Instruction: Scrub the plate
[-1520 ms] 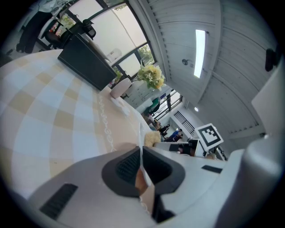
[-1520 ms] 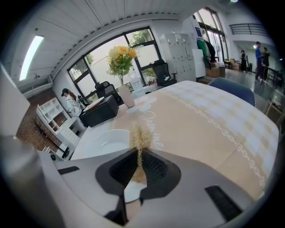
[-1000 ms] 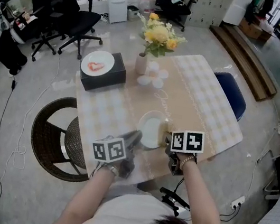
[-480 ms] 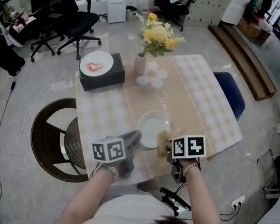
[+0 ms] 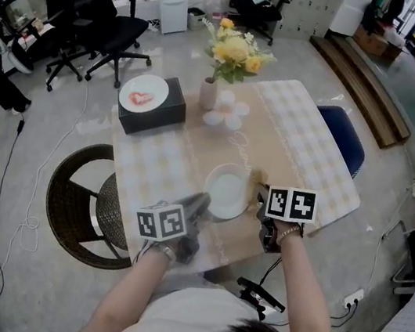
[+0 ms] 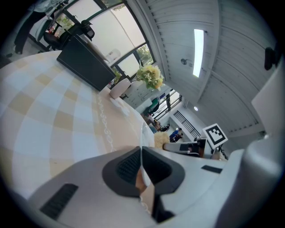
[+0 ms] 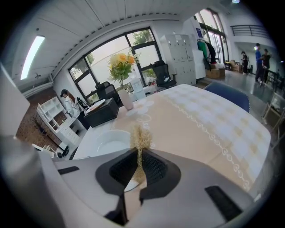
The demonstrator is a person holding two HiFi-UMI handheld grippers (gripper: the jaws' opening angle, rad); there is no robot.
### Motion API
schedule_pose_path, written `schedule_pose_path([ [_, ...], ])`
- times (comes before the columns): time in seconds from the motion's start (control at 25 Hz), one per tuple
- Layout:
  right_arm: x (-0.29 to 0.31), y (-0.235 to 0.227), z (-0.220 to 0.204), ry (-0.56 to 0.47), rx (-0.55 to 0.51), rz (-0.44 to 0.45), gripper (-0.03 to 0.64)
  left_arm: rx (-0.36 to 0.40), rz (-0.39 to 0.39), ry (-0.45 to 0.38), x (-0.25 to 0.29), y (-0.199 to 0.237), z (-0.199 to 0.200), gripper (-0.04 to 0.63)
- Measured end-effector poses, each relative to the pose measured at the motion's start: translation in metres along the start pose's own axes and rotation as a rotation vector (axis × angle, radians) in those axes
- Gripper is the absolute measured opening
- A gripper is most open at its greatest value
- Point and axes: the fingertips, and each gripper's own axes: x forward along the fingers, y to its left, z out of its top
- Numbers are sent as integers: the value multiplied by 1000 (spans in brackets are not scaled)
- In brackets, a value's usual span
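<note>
The left gripper (image 6: 141, 165) has its fingers pinched on the round white plate (image 5: 228, 191) at its rim. The right gripper (image 7: 139, 165), fingers clamped on a straw-coloured fibrous scrubber (image 7: 140, 138), seems just beside the plate.

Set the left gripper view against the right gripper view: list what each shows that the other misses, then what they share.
Only the left gripper view: the right gripper seen from outside, and the left gripper shut on the plate, whose thin rim shows edge-on.
Only the right gripper view: the plate's open white face, the blue chair, and the right gripper's jaws shut on the scrubber.
Both: the yellow flowers, the black box and the checked tablecloth.
</note>
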Motion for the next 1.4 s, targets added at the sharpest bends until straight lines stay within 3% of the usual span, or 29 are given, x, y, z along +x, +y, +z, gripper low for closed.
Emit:
schedule_pose_path([
  [0.28, 19, -4, 5, -58, -10, -21, 35, 4, 0, 0, 0, 0, -1, 20],
  [0.68, 25, -18, -18, 34, 52, -62, 35, 4, -4, -3, 0, -1, 0, 20],
  [1.4, 5, 1, -68, 159, 90, -32, 35, 12, -3, -6, 0, -2, 0, 20],
])
